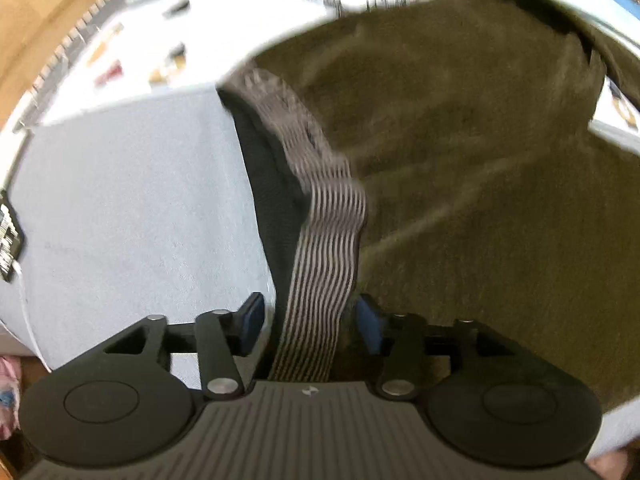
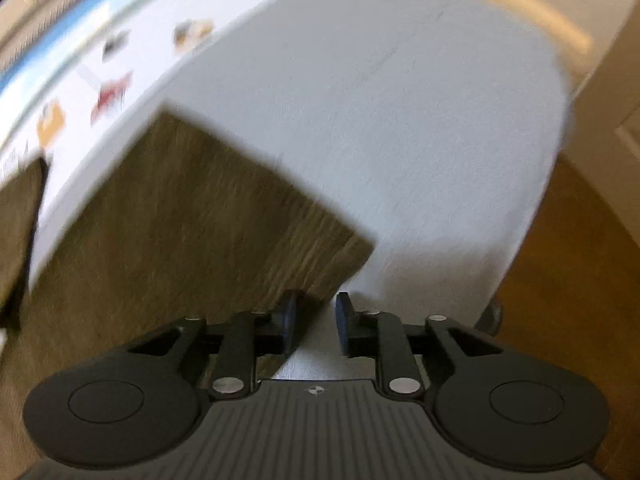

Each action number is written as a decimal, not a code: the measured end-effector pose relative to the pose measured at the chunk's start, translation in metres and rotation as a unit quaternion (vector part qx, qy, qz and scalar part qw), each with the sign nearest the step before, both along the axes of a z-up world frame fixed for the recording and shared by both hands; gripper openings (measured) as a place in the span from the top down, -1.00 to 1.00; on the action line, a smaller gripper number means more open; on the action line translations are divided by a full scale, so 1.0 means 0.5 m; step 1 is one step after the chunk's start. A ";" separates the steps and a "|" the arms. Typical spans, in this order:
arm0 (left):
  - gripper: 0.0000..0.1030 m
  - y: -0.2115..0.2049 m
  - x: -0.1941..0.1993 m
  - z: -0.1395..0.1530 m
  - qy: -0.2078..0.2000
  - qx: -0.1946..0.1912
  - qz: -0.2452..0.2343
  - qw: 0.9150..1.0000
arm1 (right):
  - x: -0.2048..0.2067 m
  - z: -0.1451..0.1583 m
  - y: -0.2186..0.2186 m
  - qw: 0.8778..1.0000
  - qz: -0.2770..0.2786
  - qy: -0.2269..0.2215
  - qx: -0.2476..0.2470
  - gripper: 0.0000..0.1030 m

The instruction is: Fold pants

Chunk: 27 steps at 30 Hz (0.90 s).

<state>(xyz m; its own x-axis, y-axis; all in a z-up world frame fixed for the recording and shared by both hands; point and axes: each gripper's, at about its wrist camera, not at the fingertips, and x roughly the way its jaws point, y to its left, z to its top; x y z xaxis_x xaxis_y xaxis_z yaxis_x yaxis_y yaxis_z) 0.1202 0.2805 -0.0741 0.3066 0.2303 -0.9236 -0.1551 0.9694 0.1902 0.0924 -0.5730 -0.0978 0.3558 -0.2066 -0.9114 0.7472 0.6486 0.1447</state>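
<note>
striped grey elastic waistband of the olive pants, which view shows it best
The left wrist view: the striped grey elastic waistband runs up the middle from between that gripper's jaws. The right wrist view shows only plain olive pants fabric, no waistband.

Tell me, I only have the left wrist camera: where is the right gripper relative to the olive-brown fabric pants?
Observer: The right gripper is at a straight edge of the olive-brown fabric pants, near a corner.
Operator: Is it clamped?
Observer: No, its jaws stand apart. The edge lies beside one blue pad, and the pale blue-grey sheet shows in the gap.
Operator: Any other fabric nearby?
Observer: Another olive-brown piece lies further left, with a strip of sheet between them.
</note>
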 end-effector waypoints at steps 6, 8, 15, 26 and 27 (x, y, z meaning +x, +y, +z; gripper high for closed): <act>-0.43 -0.063 0.044 0.067 -0.081 -0.001 0.001 0.997 | 0.016 0.085 0.048 0.994 0.021 -0.101 -0.045 0.26; -0.41 -0.097 0.059 0.081 -0.097 -0.012 -0.005 0.995 | 0.039 0.097 0.080 0.991 0.046 -0.126 -0.027 0.26; 0.19 -0.232 0.115 0.131 -0.159 -0.095 -0.046 0.982 | 0.161 0.136 0.218 0.975 0.123 -0.180 0.051 0.26; 0.12 -0.391 0.161 0.136 -0.165 -0.109 -0.078 0.977 | 0.309 0.065 0.427 0.978 0.114 -0.076 0.157 0.09; 0.11 -0.396 0.161 0.133 -0.165 -0.112 -0.080 0.977 | 0.318 0.051 0.434 0.981 0.100 -0.053 0.156 0.08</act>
<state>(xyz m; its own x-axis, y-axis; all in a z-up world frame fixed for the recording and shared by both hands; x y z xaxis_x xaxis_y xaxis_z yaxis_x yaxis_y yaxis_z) 0.2009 0.0824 -0.0077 0.6118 -0.0409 -0.7900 -0.0155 0.9979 -0.0637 0.2513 -0.3560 -0.0722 0.4578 0.1593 -0.8747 0.5797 0.6924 0.4295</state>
